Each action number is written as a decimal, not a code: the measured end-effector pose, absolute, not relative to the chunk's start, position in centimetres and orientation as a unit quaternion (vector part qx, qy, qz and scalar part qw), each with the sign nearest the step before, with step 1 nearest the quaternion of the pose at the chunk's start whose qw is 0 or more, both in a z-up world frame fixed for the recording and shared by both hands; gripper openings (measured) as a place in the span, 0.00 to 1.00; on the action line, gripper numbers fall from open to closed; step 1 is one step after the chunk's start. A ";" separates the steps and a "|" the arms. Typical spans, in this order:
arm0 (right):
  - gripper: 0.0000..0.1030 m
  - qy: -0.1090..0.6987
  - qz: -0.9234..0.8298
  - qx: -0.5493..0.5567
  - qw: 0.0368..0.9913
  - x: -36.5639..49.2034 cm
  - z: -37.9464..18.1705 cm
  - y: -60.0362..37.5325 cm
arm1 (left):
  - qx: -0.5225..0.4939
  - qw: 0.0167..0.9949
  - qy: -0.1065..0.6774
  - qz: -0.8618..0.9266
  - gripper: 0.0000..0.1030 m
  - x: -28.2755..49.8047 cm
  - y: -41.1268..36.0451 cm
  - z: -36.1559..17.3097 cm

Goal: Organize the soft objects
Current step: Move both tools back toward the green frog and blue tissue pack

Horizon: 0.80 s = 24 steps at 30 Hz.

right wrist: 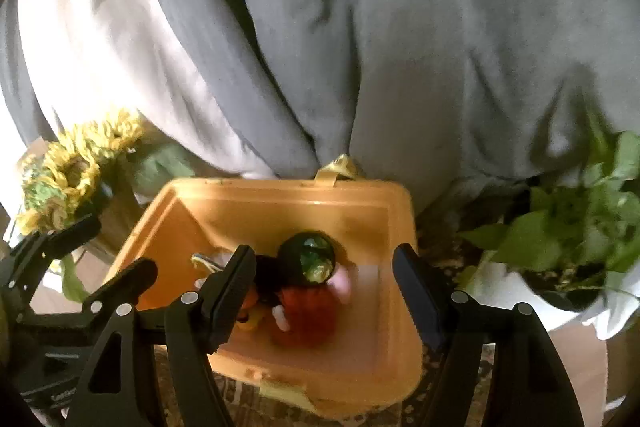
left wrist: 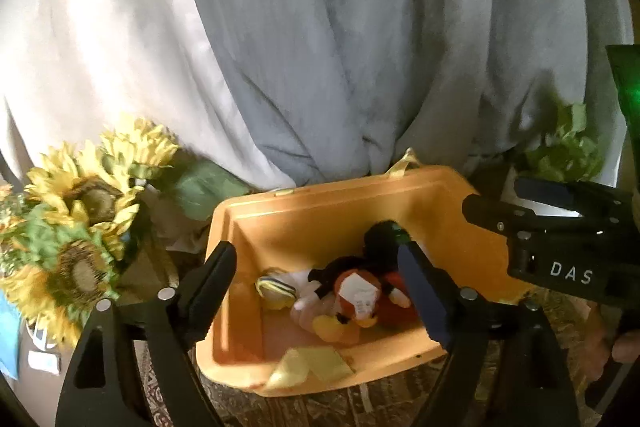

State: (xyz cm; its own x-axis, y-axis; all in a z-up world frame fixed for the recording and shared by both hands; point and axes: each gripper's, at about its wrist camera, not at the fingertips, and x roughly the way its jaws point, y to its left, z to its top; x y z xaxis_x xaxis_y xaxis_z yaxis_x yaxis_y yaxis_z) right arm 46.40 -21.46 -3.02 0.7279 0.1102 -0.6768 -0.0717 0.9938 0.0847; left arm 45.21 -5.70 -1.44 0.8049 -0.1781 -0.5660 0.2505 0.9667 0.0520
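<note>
Both jaws apart above plush toys [left wrist: 360, 291] in orange bin [left wrist: 320, 211]

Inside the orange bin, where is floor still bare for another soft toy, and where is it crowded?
Bare floor in the orange bin lies along its right wall and far wall. The plush toys crowd the middle and near-left. Both grippers hang open, holding nothing.

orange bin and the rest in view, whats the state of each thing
orange plastic bin: open-topped, upright, toys inside
black and red plush toy: lying in the bin, not gripped
left hand-held gripper: open, above the bin, holding nothing
right hand-held gripper: open, above the bin, holding nothing
yellow fabric sunflowers: left of the bin
</note>
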 end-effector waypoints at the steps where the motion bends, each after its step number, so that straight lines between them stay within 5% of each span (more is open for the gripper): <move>1: 0.70 0.360 0.049 0.027 0.931 45.9 -2.6 -21.5 | 0.059 0.949 0.288 -0.113 0.85 44.7 -5.7 -1.2; 10: 0.78 0.323 0.044 0.028 0.945 41.0 0.1 -22.3 | 0.057 0.962 0.255 -0.086 0.94 39.3 -6.3 0.4; 24: 0.79 0.312 0.037 0.013 0.949 33.8 0.4 -23.7 | 0.061 0.962 0.255 -0.072 0.95 31.5 -7.1 -0.2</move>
